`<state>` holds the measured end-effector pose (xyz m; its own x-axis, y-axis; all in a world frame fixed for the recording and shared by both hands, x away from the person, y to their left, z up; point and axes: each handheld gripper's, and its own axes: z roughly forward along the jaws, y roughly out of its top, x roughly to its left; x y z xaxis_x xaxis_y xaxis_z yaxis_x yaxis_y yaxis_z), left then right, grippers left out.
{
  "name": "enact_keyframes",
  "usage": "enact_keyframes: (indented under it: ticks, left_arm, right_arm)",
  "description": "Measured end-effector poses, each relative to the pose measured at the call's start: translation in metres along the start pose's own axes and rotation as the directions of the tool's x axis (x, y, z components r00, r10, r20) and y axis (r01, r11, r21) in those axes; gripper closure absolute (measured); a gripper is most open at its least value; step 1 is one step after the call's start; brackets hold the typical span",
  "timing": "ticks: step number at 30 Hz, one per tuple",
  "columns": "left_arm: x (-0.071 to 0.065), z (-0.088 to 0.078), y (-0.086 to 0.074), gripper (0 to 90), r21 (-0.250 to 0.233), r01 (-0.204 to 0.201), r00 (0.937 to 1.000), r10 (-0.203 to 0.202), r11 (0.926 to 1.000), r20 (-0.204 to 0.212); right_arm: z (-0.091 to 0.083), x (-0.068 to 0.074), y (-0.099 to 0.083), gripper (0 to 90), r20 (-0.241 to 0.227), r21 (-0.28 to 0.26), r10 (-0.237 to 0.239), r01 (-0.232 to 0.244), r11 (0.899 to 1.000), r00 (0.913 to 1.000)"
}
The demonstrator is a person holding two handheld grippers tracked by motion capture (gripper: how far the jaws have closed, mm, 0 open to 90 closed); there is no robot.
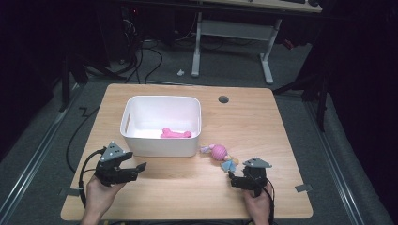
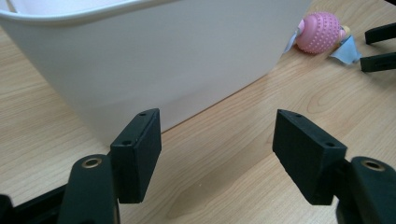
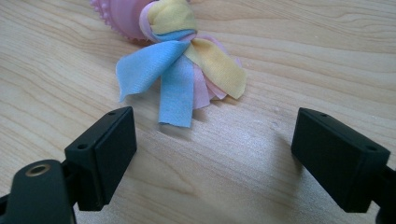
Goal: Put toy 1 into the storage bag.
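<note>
A white bin stands on the wooden table, and a pink bone-shaped toy lies inside it. To the bin's right lies a pink knobbly ball toy with blue, yellow and pink cloth strips tied to it. My left gripper is open near the bin's front left corner, jaws facing the bin's wall. My right gripper is open just in front of the ball toy's cloth strips, which lie between and beyond its jaws. The ball shows past the bin's corner.
A round cable hole sits at the table's back. Behind the table stand a desk frame and loose cables on the floor. Bare wood stretches across the table's right half and front edge.
</note>
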<state>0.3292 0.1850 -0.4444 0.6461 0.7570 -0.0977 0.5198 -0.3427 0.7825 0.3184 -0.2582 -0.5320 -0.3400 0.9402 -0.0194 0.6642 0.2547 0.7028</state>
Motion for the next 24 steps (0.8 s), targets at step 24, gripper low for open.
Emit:
enact_keyframes:
  ticks: [24]
  left_arm:
    - [-0.006,0.036,-0.014,32.9,0.043,0.009,0.9997,-0.010,0.9991,0.023]
  right_arm:
    - [0.000,0.000,0.000,13.8,0.000,0.000,0.002,-0.002,1.000,1.0000]
